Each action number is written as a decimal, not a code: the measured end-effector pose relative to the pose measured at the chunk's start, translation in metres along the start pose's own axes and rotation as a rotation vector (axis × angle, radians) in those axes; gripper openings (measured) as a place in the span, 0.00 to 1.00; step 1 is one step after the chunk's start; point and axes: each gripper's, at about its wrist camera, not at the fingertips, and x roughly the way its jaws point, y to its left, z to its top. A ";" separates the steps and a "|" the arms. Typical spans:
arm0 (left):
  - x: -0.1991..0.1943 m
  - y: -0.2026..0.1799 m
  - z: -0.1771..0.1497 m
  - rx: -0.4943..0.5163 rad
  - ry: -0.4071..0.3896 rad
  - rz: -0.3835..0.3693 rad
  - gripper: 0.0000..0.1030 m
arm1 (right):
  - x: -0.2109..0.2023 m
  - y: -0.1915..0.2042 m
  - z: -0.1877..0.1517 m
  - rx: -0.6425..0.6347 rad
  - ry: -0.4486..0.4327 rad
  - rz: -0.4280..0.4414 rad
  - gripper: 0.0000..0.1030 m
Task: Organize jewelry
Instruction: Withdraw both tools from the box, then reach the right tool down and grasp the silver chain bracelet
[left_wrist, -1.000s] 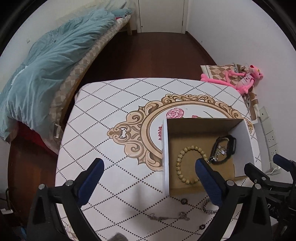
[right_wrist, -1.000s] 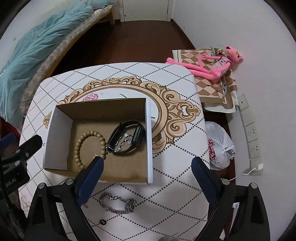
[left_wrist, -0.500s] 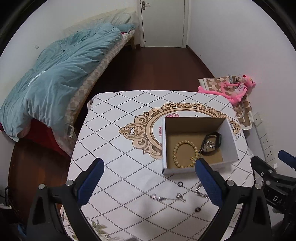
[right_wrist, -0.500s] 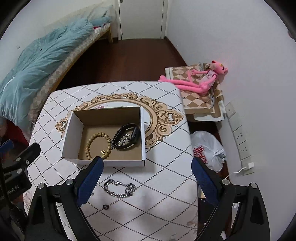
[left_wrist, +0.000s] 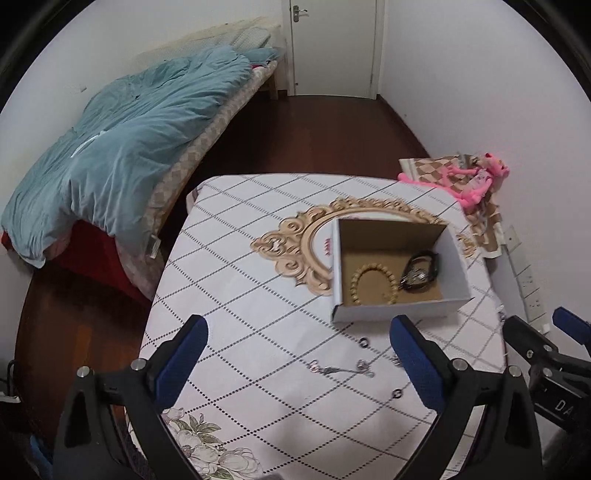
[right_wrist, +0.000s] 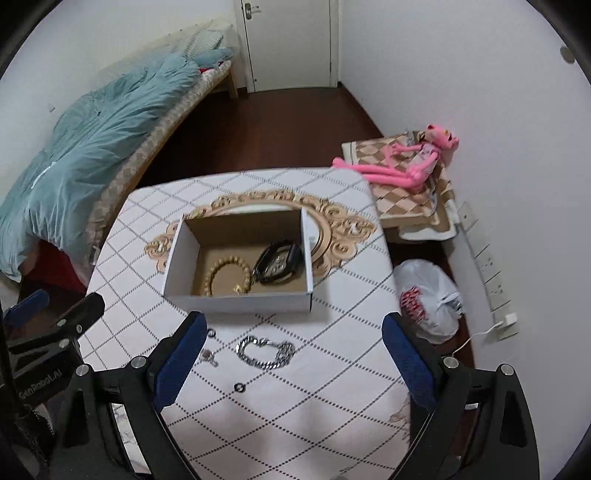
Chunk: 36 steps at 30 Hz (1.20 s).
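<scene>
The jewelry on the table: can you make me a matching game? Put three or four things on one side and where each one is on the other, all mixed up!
Things:
1. bead bracelet
2. silver chain bracelet
3. pink plush toy
4. black watch

Places:
A. on the tablecloth, in front of the box
B. in the box, left part
C. in the box, right part
D. off the table, by the wall

Pairs: 1-B, 2-A, 3-D, 4-C

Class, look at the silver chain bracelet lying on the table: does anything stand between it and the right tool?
Nothing visible does. The silver chain bracelet lies in the open on the table, before the open right tool.
</scene>
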 end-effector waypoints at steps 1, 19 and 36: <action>0.005 0.001 -0.005 0.003 0.003 0.011 0.97 | 0.009 -0.001 -0.006 0.002 0.015 -0.001 0.94; 0.101 0.027 -0.079 -0.059 0.247 0.039 0.97 | 0.152 -0.004 -0.055 0.019 0.155 -0.030 0.69; 0.115 -0.053 -0.064 0.086 0.203 -0.139 0.96 | 0.127 -0.063 -0.073 0.119 0.086 -0.048 0.13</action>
